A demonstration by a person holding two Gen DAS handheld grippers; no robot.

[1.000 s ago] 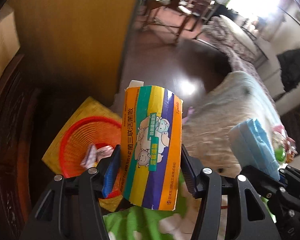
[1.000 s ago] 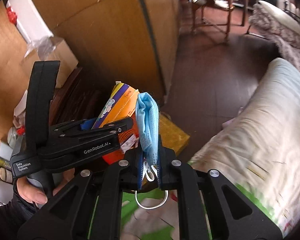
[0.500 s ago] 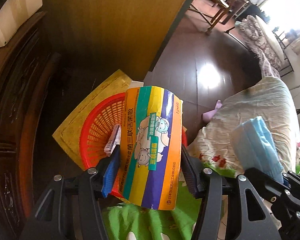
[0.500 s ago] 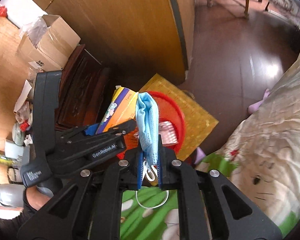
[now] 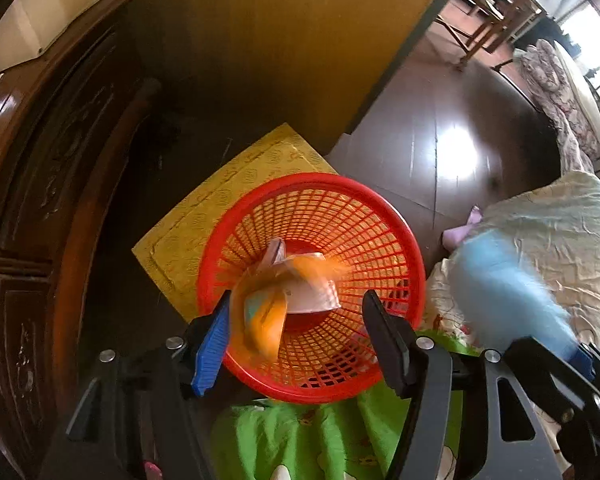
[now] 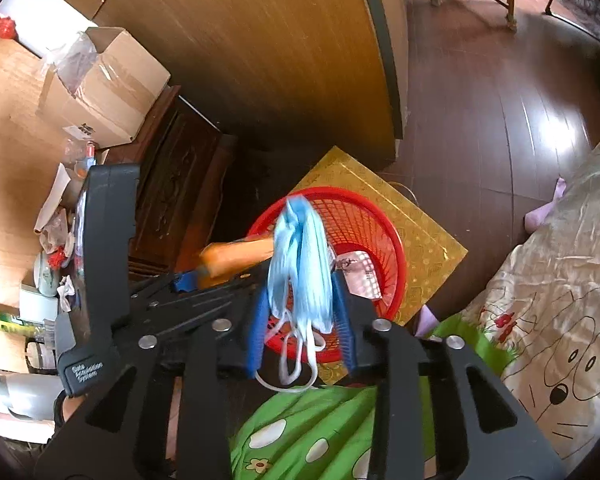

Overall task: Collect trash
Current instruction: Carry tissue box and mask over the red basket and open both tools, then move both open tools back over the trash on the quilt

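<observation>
You've got both grippers over the red mesh basket (image 5: 396, 236) so trash falls in: left gripper (image 5: 296, 332) opening, striped box (image 5: 276, 300) dropping free; right gripper (image 6: 302, 312) opening w/ blue face mask (image 6: 300, 264) slipping btwn jaws.

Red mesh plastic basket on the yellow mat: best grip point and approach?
Take the red mesh plastic basket by its thick rolled rim, coming from above, one finger inside and one outside. The round, flaring open-lattice wall gives no flat sides; the far rim section is bare of the grippers.

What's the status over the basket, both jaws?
Left gripper opening, orange packet dropping. Right gripper opening, blue mask loose between jaws. Red basket below, nothing blocking.
</observation>
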